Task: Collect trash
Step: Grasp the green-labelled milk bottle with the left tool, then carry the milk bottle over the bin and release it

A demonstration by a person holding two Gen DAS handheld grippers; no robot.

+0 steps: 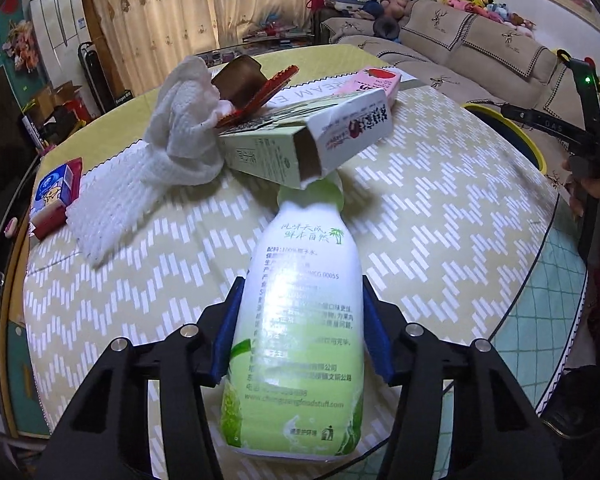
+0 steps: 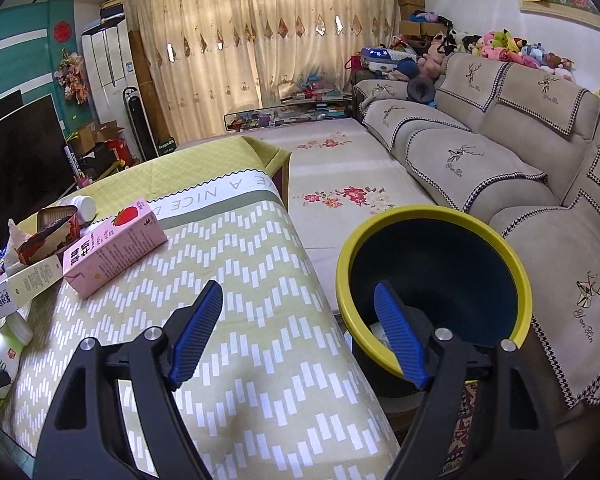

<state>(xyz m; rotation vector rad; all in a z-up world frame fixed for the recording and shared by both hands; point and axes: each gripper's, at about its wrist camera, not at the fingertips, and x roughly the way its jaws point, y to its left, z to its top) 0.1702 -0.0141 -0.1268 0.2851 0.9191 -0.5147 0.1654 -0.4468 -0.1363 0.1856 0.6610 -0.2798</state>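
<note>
- On the table's chevron-woven cloth point(image 1: 440, 208), a glossy white-and-green plastic bottle point(image 1: 296, 320) lies lengthwise, pinched between the left gripper's point(image 1: 300, 320) ribbed blue pads point(image 1: 224, 344).
- Beyond its cap: an open-ended cardboard carton point(image 1: 308, 136), crumpled white tissue point(image 1: 180, 132).
- Right gripper point(image 2: 300, 332) spread, holding nothing, beside the round yellow-rimmed bin point(image 2: 500, 240); pink milk carton point(image 2: 112, 248) nearby.

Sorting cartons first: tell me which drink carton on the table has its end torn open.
The green-and-white carton, lying under the wrapper pile with its flap end gaping. The pink strawberry carton beside it looks closed.
</note>
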